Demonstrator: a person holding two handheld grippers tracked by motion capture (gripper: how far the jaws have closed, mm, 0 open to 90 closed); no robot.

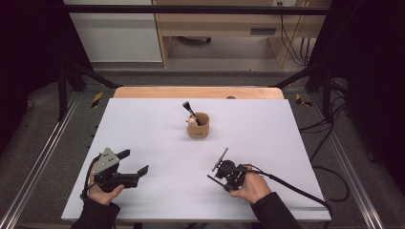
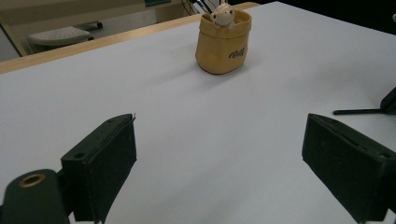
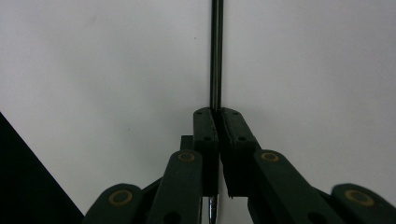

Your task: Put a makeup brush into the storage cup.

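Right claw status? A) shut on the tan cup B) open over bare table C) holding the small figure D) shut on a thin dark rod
D: in the right gripper view the right claw is clamped on a thin dark rod running straight out from between its jaws.

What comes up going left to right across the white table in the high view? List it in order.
Left gripper, jaws open → tan holder with a brush in it → right gripper, shut on a thin rod.
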